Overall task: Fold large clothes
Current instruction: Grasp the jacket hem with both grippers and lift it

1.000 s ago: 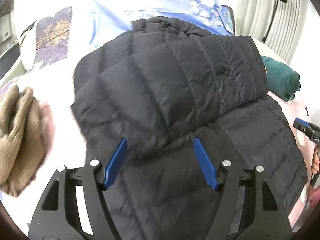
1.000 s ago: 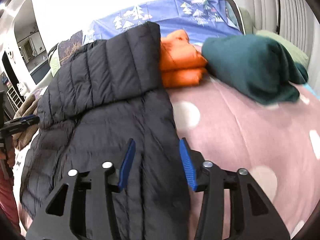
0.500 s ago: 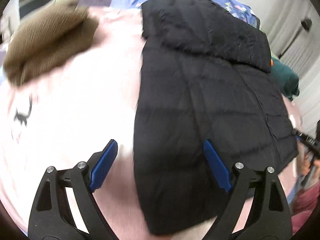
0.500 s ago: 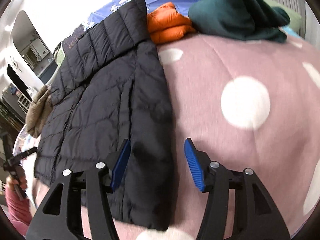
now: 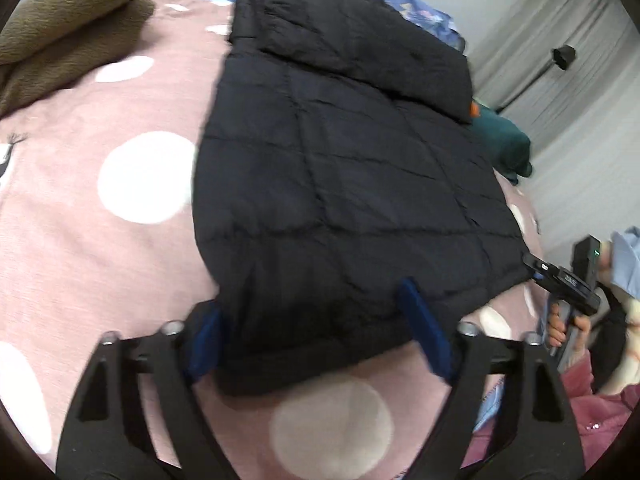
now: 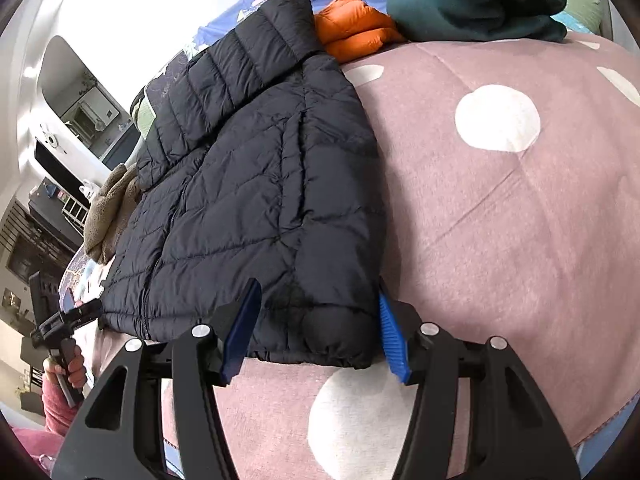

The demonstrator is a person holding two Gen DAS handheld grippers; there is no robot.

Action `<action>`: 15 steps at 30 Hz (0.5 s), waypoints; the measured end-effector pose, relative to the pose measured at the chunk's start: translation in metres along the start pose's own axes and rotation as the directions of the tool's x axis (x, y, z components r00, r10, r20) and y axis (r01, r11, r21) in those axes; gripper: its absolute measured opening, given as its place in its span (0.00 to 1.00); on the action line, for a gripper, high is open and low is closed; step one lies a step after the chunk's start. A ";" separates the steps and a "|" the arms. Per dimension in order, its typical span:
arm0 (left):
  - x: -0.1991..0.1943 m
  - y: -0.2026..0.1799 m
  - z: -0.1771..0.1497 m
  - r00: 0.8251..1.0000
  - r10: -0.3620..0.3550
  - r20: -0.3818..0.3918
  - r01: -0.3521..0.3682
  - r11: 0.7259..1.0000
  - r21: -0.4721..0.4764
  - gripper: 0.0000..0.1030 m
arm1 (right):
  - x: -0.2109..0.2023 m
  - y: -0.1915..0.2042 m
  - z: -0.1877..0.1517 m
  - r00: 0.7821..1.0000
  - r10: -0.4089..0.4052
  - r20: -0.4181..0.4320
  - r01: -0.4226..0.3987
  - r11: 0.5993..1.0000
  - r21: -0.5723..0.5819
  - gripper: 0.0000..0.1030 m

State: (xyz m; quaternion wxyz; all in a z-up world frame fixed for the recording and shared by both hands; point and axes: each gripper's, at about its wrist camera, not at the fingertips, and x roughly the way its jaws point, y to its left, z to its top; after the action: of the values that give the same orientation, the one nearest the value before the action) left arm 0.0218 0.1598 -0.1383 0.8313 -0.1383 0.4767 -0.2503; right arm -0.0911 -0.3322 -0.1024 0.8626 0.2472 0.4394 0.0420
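One black quilted jacket point(image 5: 344, 184) is spread flat on the pink dotted bedspread point(image 6: 500, 208). Its two near hem corners are straddled, ungripped, by two grippers: the left gripper point(image 5: 316, 340), closing, and the right gripper point(image 6: 316, 332), half wide. Three other garments are seen beyond the jacket.

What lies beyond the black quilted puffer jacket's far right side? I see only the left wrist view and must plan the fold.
Observer: A folded orange padded garment lies against the black quilted puffer jacket, by its collar end.
Operator: Only a sliver shows here. Where is the right gripper?
Observer: The right gripper is open and straddles the jacket's near right hem corner.
Operator: Is the dark green garment touching the jacket?
Observer: No. The dark green garment lies beyond the orange one, apart from the jacket.
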 end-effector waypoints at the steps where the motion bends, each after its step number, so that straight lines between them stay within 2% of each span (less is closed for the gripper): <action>1: 0.001 -0.002 -0.001 1.000 0.015 0.002 -0.015 1.000 0.003 0.66 | 0.000 0.000 0.002 1.000 0.010 0.003 -0.010 1.000 0.009 0.54; 2: 0.002 -0.001 -0.001 1.000 0.024 0.004 -0.024 1.000 0.003 0.56 | 0.001 0.000 0.004 1.000 0.017 0.006 -0.017 1.000 0.012 0.48; 3: 0.002 0.001 0.000 1.000 0.025 0.008 -0.024 1.000 -0.011 0.40 | 0.002 0.002 0.007 1.000 0.021 0.007 -0.022 1.000 0.012 0.38; 4: 0.001 0.004 0.002 1.000 0.021 0.010 -0.020 0.999 -0.030 0.33 | 0.003 0.004 0.010 1.000 0.025 0.008 -0.025 1.000 0.011 0.34; 5: -0.001 0.008 0.004 1.000 0.021 0.015 -0.020 0.999 -0.050 0.17 | 0.003 0.006 0.012 1.000 0.028 0.011 -0.028 1.000 0.008 0.22; 6: -0.006 0.010 0.006 0.999 0.017 0.030 -0.015 0.997 -0.073 0.11 | 0.001 0.009 0.015 0.999 0.029 0.021 -0.029 1.000 0.001 0.14; 8: -0.020 0.012 0.011 0.996 0.001 0.085 0.006 0.996 -0.089 0.08 | -0.008 0.016 0.020 0.997 0.049 0.055 -0.048 0.999 -0.009 0.11; 11: -0.043 0.002 0.013 0.986 -0.017 0.165 0.027 0.998 -0.060 0.07 | -0.032 0.025 0.029 0.987 0.104 0.126 -0.103 0.995 -0.009 0.09; 15: -0.080 -0.019 0.013 0.959 -0.075 0.272 0.078 0.997 -0.003 0.06 | -0.075 0.035 0.037 0.956 0.188 0.227 -0.190 0.982 -0.014 0.08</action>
State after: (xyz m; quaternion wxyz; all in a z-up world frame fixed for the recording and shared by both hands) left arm -0.0061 0.1875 -0.0648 0.8776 -0.1955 0.3540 -0.2575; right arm -0.1025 -0.3374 -0.0127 0.8982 0.2946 0.3124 0.0938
